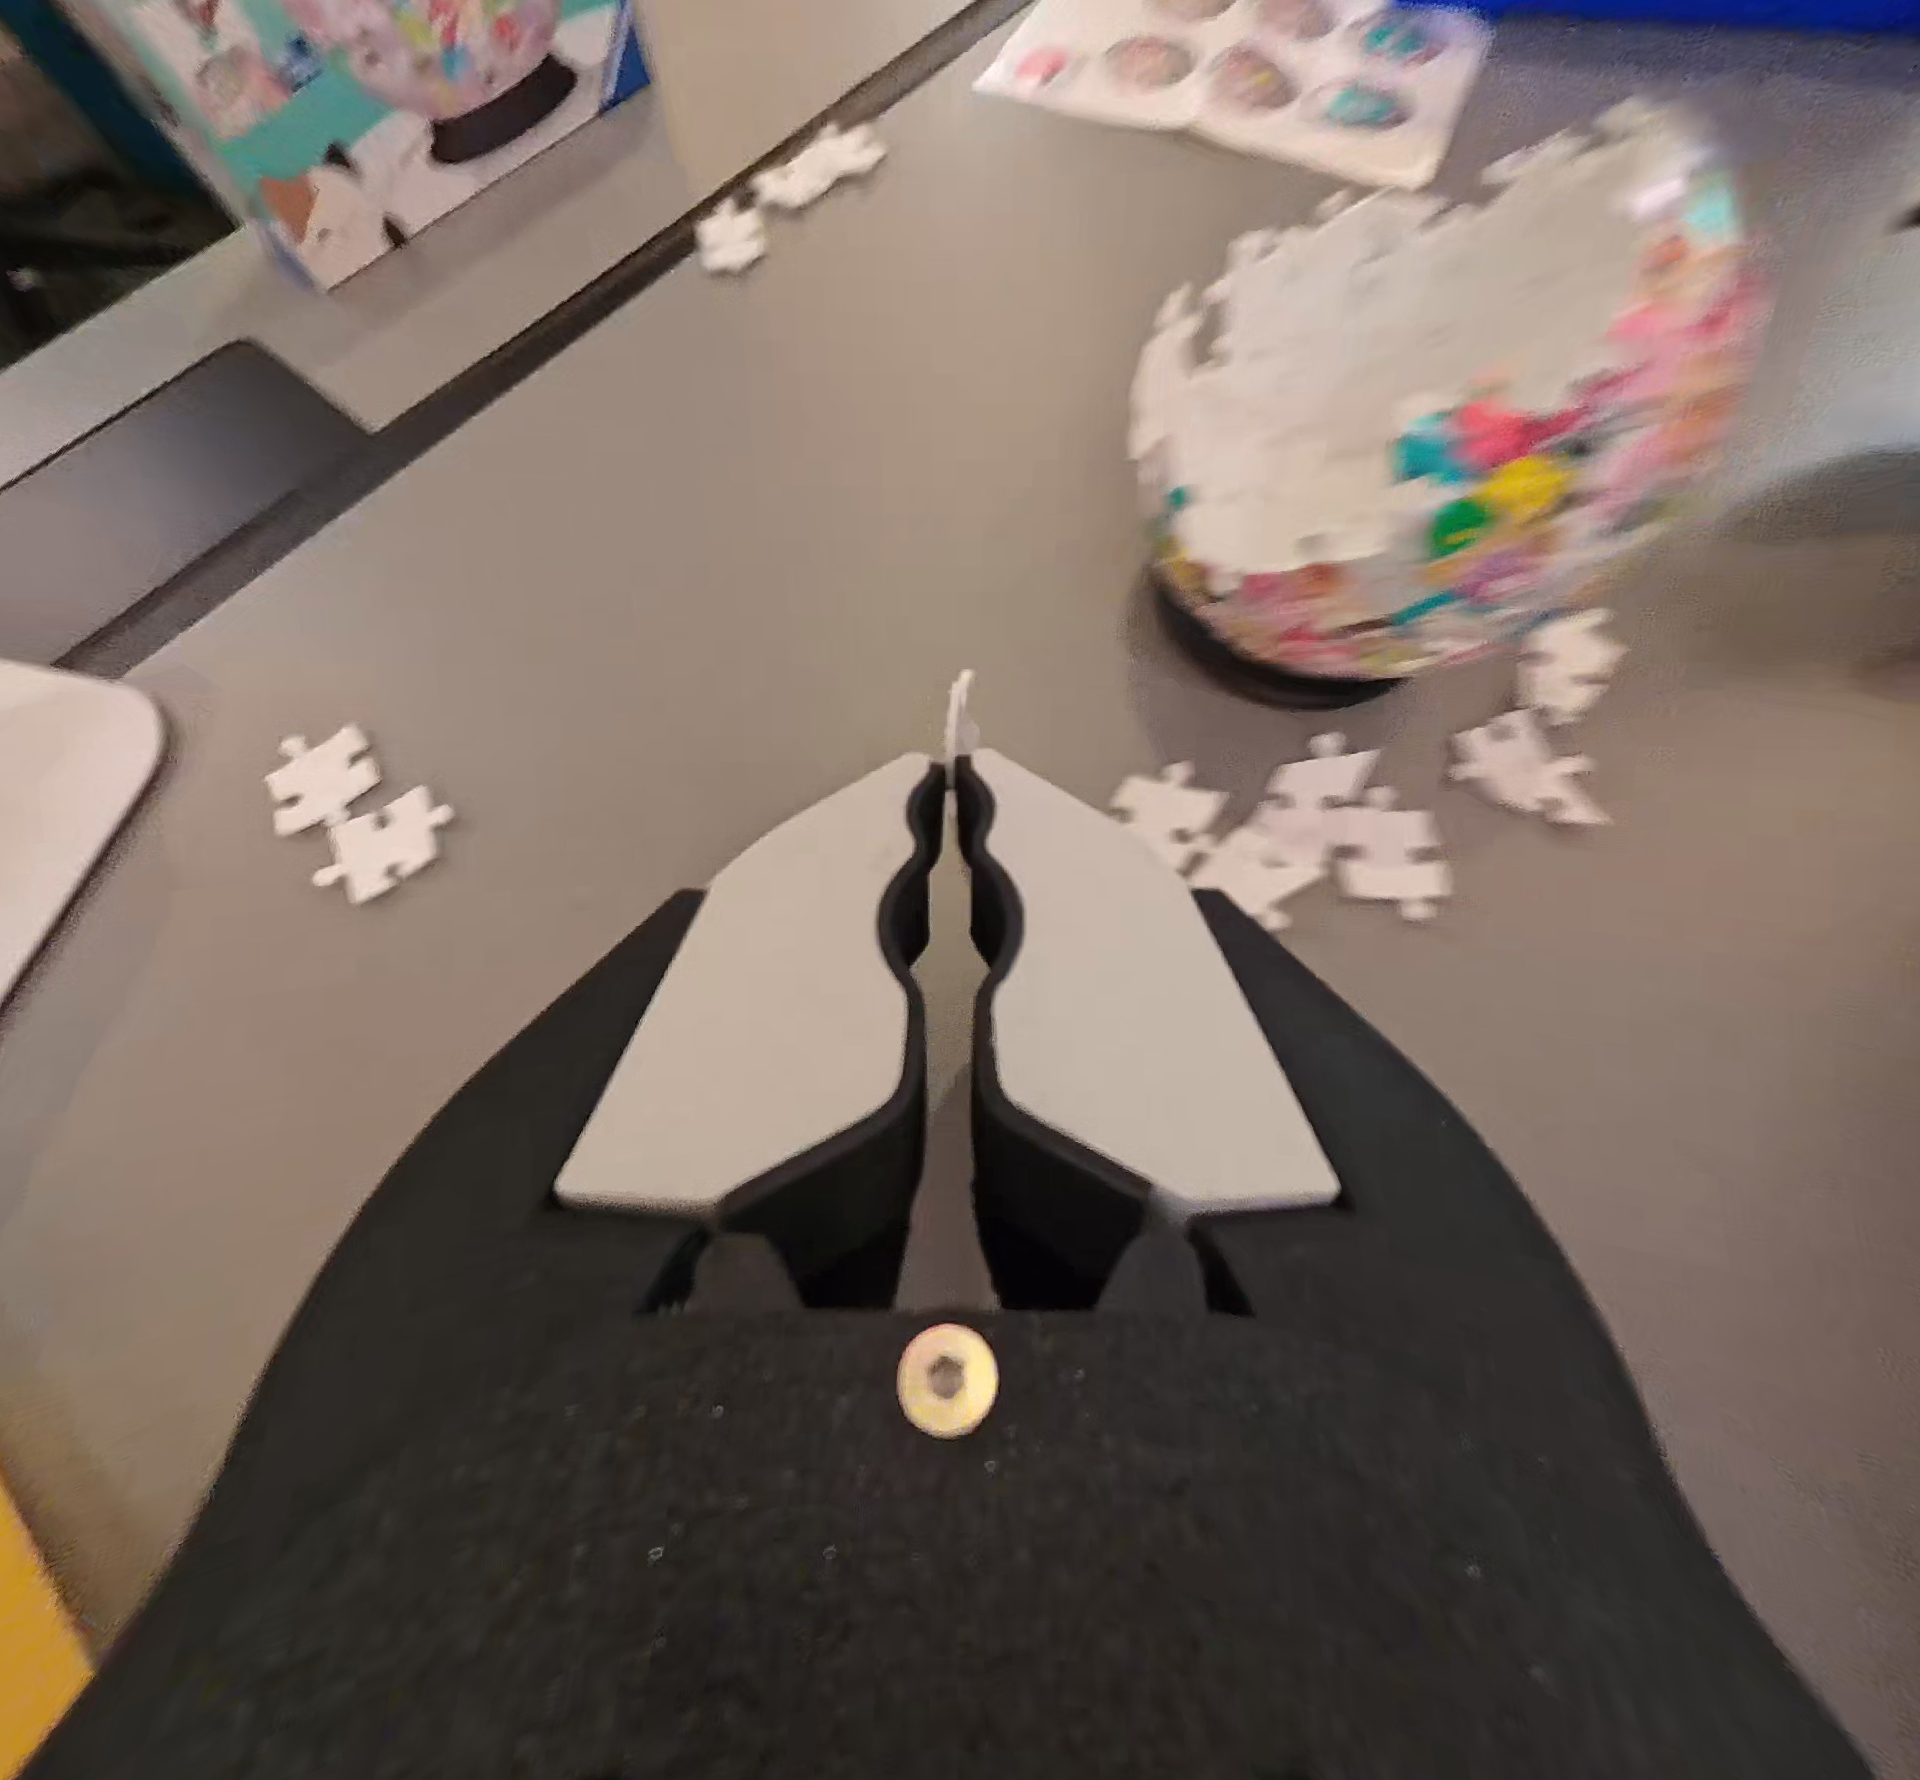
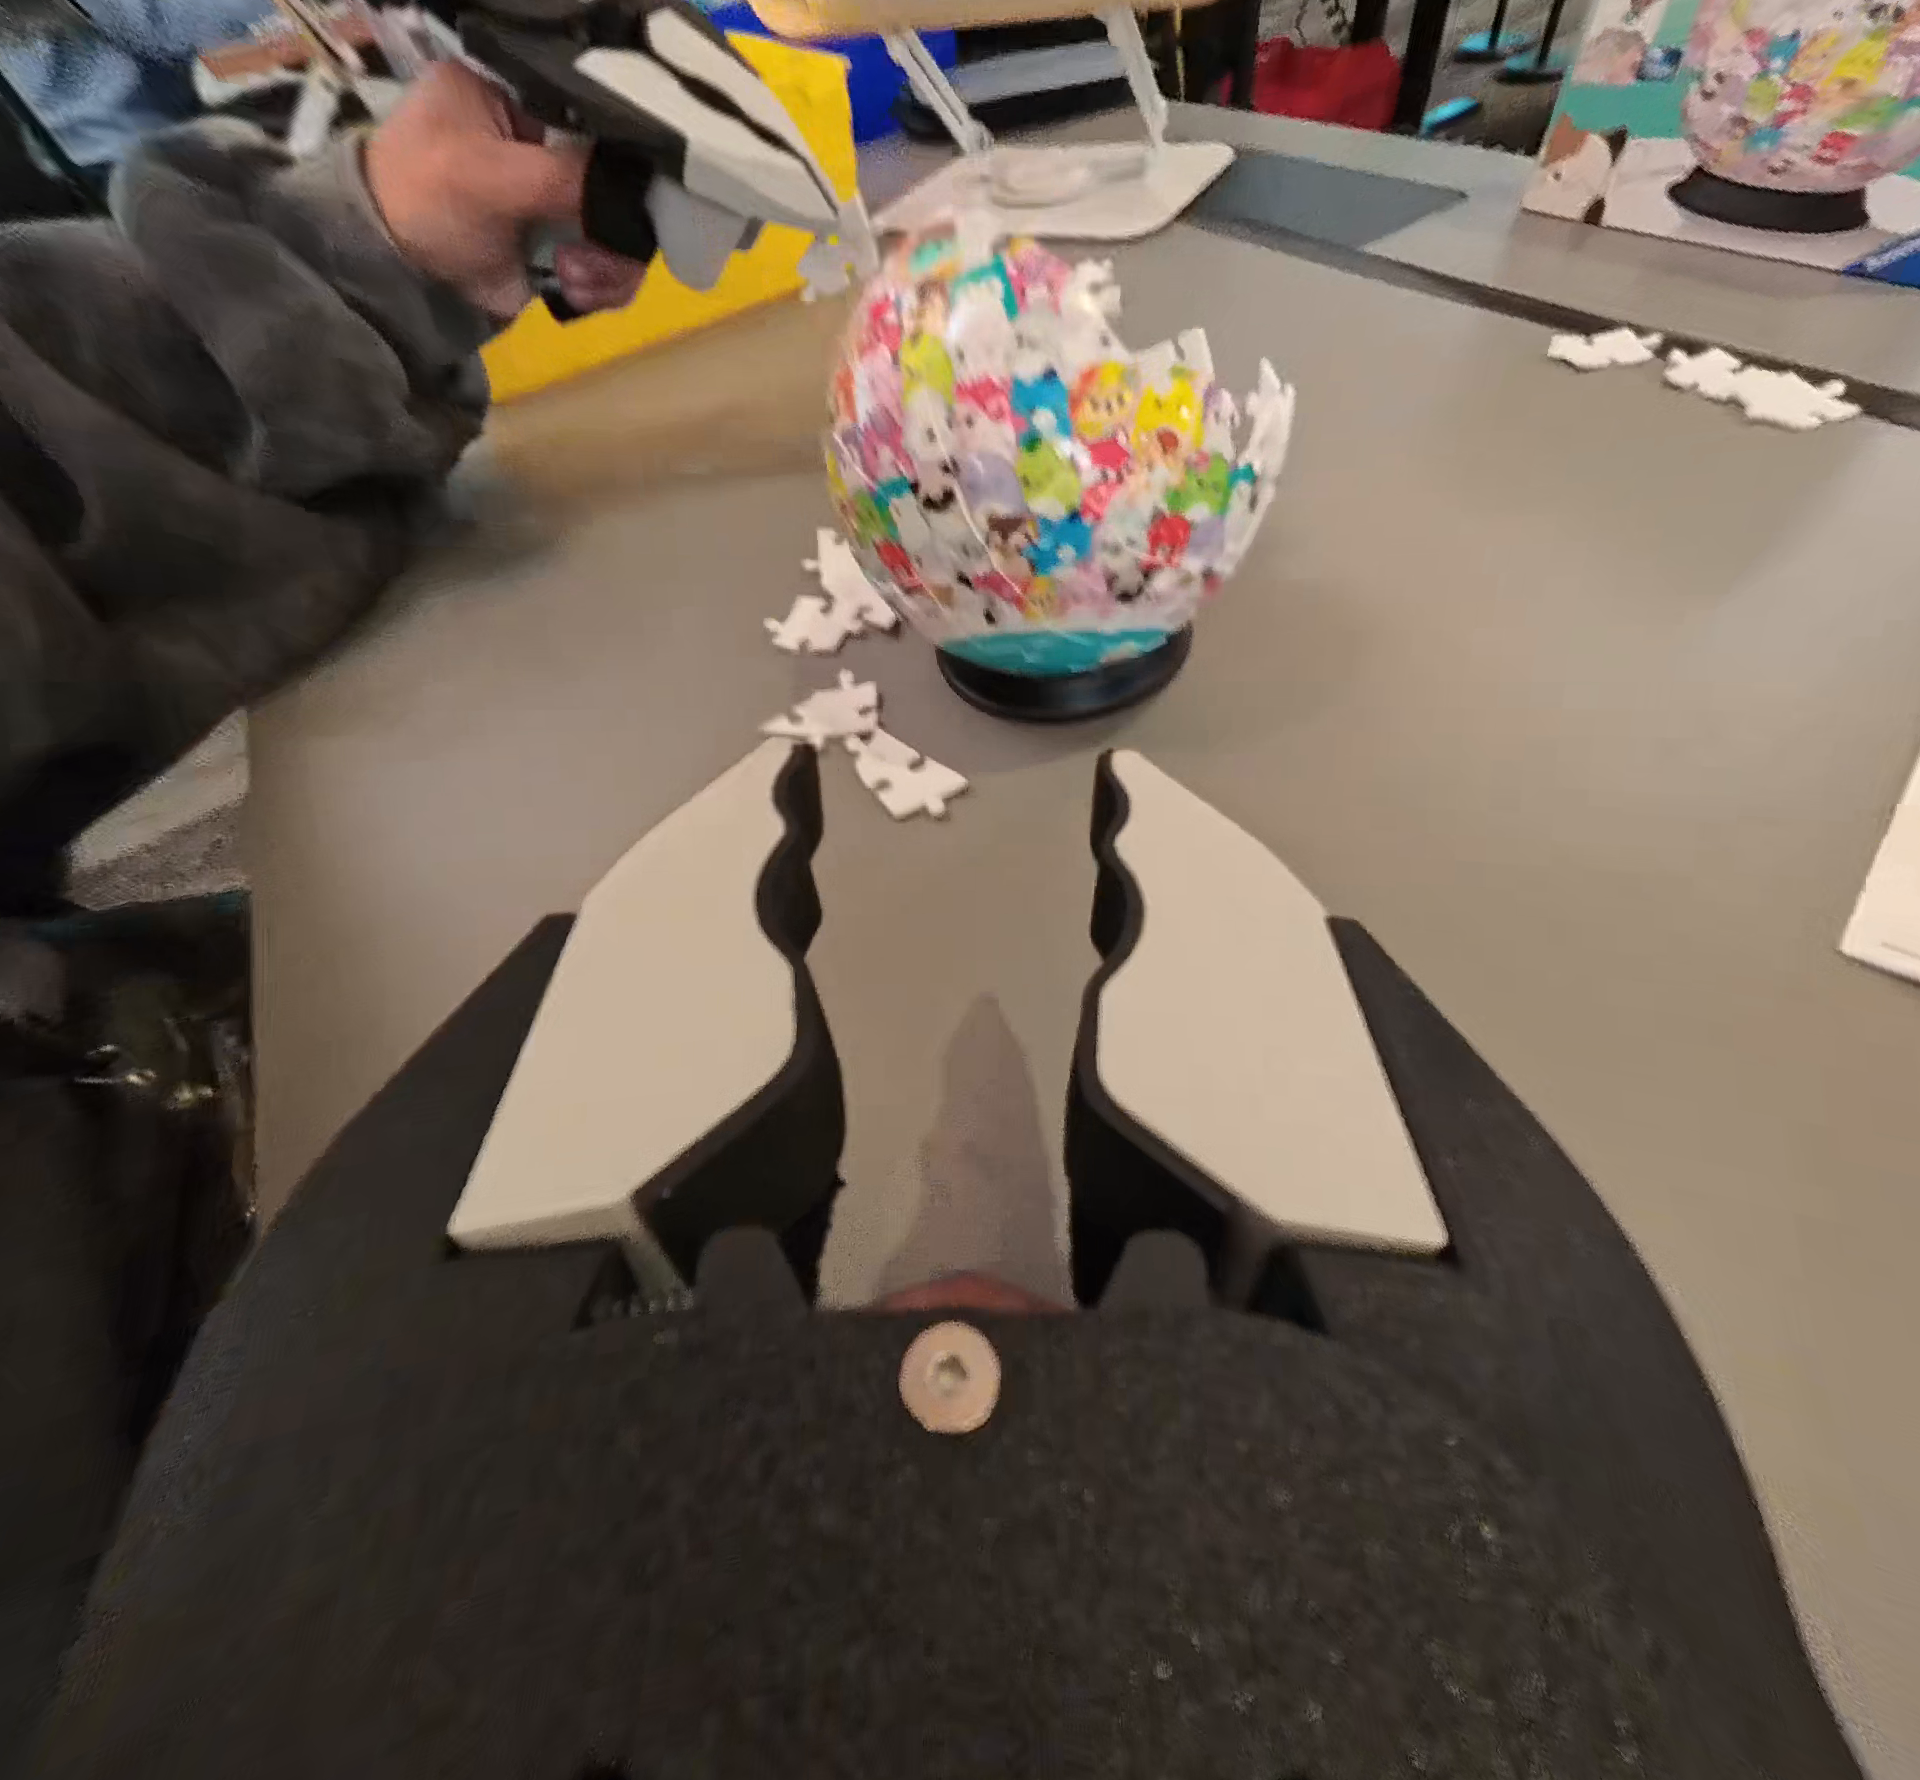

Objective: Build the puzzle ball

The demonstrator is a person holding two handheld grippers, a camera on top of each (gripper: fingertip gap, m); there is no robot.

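Now, step: carrying a piece to the half-built colourful puzzle ball (image 2: 1049,442) on its black stand, mid-worktop.
Left gripper (image 1: 954,774): pinching a white puzzle piece (image 1: 960,712) edge-on.
Right gripper (image 2: 951,764): spread, empty.
Next: likely aligning tabs at the jagged rim.

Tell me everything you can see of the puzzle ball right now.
The puzzle ball is a partly built hollow shell of interlocking curved pieces, printed outside with small colourful cartoon figures and a teal band at the bottom, plain white inside. Its top is open with a jagged rim. It stands upright on a black round base on the grey table. Loose white pieces lie at its foot. The left tongs, holding a piece, hover near its upper rim; contact is unclear.
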